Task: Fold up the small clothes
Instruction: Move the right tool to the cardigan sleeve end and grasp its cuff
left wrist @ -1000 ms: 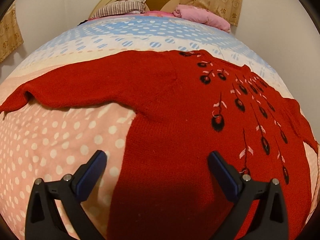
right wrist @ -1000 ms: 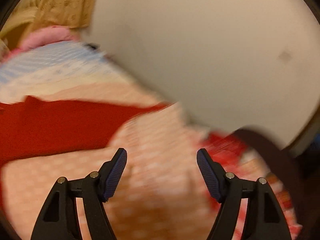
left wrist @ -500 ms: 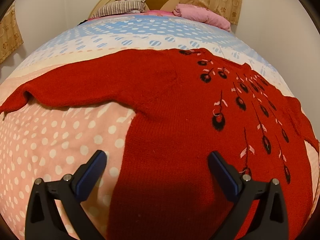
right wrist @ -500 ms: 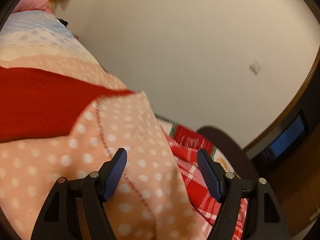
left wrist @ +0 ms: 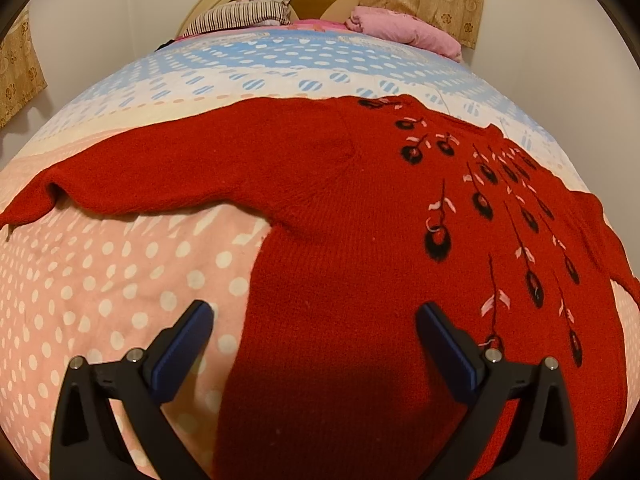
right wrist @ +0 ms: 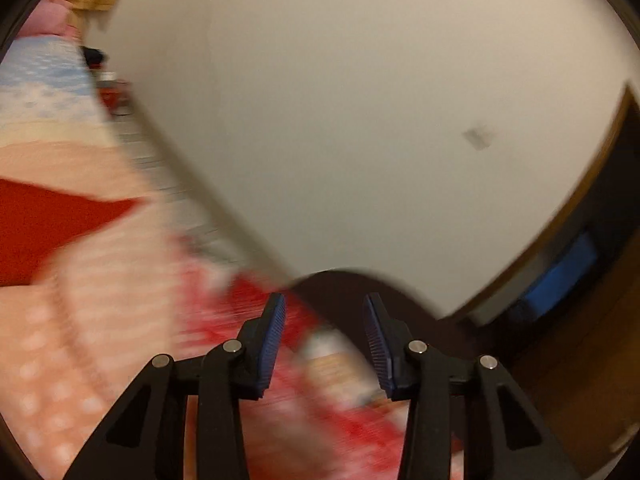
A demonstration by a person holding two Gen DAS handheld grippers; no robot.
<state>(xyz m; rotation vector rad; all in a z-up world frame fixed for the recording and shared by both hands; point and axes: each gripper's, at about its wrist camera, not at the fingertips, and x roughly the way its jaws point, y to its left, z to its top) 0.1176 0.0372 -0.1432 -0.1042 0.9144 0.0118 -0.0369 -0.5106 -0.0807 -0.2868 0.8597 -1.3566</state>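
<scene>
A red knitted sweater [left wrist: 360,240] with black and pink feather motifs lies spread flat on the bed, one sleeve stretched out to the left. My left gripper [left wrist: 314,320] hovers open over its lower hem edge, nothing between the fingers. In the blurred right wrist view, the sweater's other sleeve tip [right wrist: 60,220] shows at far left. My right gripper [right wrist: 325,328] is off to the bed's side, away from the sleeve; its jaws are closing with nothing between them.
The bed's polka-dot cover [left wrist: 100,272] is pink near me, blue farther off. Pillows [left wrist: 244,14] and a pink bundle [left wrist: 404,30] lie by the headboard. A red checked cloth [right wrist: 328,380], a dark rounded chair back [right wrist: 348,284] and the wall [right wrist: 340,120] stand beside the bed.
The right gripper swung away from the bed edge toward the wall and its jaws narrowed. The left gripper and the sweater stayed as they were.
</scene>
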